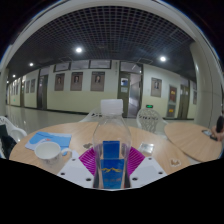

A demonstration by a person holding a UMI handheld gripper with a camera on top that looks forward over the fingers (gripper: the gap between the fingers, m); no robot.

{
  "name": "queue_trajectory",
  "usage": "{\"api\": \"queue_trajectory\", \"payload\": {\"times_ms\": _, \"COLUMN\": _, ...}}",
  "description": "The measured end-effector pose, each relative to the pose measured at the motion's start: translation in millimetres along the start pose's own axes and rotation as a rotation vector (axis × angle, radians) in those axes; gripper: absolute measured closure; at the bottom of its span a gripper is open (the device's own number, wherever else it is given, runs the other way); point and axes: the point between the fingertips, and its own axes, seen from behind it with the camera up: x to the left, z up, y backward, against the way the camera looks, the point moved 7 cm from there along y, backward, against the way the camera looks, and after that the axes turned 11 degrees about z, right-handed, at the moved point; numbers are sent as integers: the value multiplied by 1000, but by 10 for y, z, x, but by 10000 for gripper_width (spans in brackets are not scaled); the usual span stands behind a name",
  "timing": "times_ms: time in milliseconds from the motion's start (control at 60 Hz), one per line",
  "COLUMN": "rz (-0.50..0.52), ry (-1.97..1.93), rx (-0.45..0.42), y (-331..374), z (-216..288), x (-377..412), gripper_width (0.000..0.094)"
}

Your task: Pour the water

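Tool (111, 166) clamped on a clear plastic bottle (110, 138) with blue label, centre frame, above the desk (185, 140); white bowl (47, 151) lower left.

Clear plastic water bottle (110, 148), upright, white cap on top, blue label low on its body. It stands between the gripper (111, 160) fingers, purple pads (89, 160) close on both flanks; actual contact is hard to tell. Clear glass (149, 121) at about 1 o'clock from the bottle, upright on the wooden table, near but apart. White bowl (47, 150) at 9 o'clock, well apart.
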Motion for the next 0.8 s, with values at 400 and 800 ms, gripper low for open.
{"api": "queue_trajectory", "payload": {"times_ms": 400, "rz": 17, "ry": -48, "rx": -70, "y": -63, "z": -238, "x": -105, "gripper_width": 552}}
{"api": "queue_trajectory", "payload": {"times_ms": 800, "rz": 84, "ry": -164, "rx": 0, "y": 548, "z": -377, "x": 201, "gripper_width": 88}}
